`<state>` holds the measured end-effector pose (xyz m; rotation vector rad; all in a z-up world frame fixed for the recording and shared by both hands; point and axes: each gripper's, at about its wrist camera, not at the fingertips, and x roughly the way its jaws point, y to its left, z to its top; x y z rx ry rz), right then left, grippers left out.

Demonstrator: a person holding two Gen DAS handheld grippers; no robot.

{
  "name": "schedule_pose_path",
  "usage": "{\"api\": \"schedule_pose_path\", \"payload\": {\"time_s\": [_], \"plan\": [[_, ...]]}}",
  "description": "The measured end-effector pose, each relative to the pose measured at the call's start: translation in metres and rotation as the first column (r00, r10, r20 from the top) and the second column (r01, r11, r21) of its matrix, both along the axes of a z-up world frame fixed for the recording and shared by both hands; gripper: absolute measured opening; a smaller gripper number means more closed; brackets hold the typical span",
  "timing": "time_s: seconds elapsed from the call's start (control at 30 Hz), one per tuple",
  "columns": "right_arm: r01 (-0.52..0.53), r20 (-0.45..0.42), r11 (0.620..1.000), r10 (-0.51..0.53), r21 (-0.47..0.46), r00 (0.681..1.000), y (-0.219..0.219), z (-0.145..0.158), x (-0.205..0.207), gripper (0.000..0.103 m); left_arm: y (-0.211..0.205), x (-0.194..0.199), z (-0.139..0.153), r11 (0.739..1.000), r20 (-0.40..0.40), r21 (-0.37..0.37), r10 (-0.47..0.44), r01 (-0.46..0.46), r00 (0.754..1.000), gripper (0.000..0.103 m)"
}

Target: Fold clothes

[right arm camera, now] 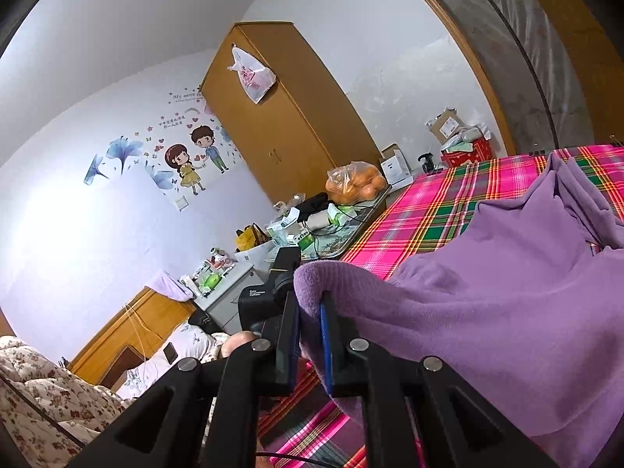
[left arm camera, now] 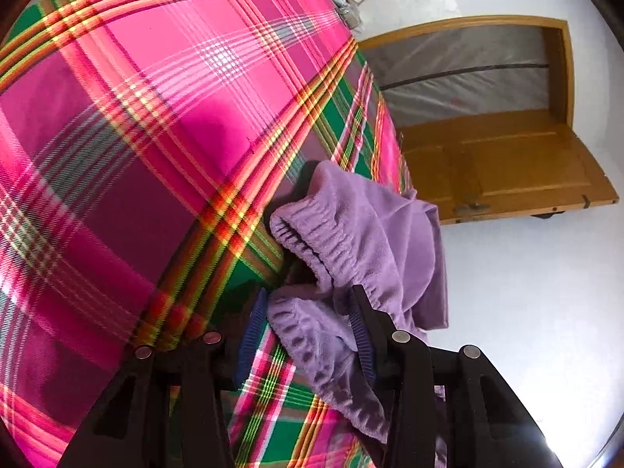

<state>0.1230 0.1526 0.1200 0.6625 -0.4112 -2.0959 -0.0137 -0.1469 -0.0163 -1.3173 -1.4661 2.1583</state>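
A purple fleece garment (left arm camera: 351,226) with an elastic waistband hangs over the edge of the pink-and-green plaid sheet (left arm camera: 156,117). My left gripper (left arm camera: 309,296) is open. Its blue-padded fingers (left arm camera: 360,331) stand wide apart on either side of a gathered stretch of the waistband. In the right wrist view the same purple garment (right arm camera: 487,312) spreads across the plaid sheet (right arm camera: 429,202). My right gripper (right arm camera: 308,300) is shut on a folded edge of the garment, and fabric bulges over its fingertips. The rest of the garment runs off to the right.
A wooden door (left arm camera: 507,163) and white floor lie beyond the sheet's edge. The right wrist view shows a wooden wardrobe (right arm camera: 288,117), a bag of oranges (right arm camera: 355,183) on a cluttered side table, a black device (right arm camera: 269,292) beside my fingers, and a floral quilt (right arm camera: 39,382).
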Motion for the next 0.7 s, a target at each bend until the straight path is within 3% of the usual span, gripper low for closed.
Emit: {"api": "schedule_pose_path", "payload": {"time_s": [0.3, 0.47, 0.53, 0.7], "plan": [[0.032, 0.003, 0.999, -0.032, -0.027, 0.999, 0.008, 0.001, -0.003, 0.01, 0.0, 0.025, 0.002, 1.0, -0.041, 0.018, -0.023, 0.023, 0.999, 0.047], [0.035, -0.001, 0.999, -0.035, -0.033, 0.999, 0.01, 0.003, -0.003, 0.01, 0.011, 0.025, 0.005, 0.994, -0.044, -0.075, -0.079, 0.076, 0.996, 0.047], [0.029, 0.002, 0.999, -0.029, -0.033, 1.0, 0.009, 0.003, -0.002, 0.01, 0.014, 0.019, 0.006, 0.995, -0.037, -0.081, -0.067, 0.064, 0.997, 0.047], [0.027, -0.009, 0.999, -0.028, -0.029, 1.0, 0.013, 0.005, 0.003, 0.01, 0.012, 0.001, 0.013, 0.983, -0.051, -0.18, -0.031, 0.022, 0.998, 0.047]]}}
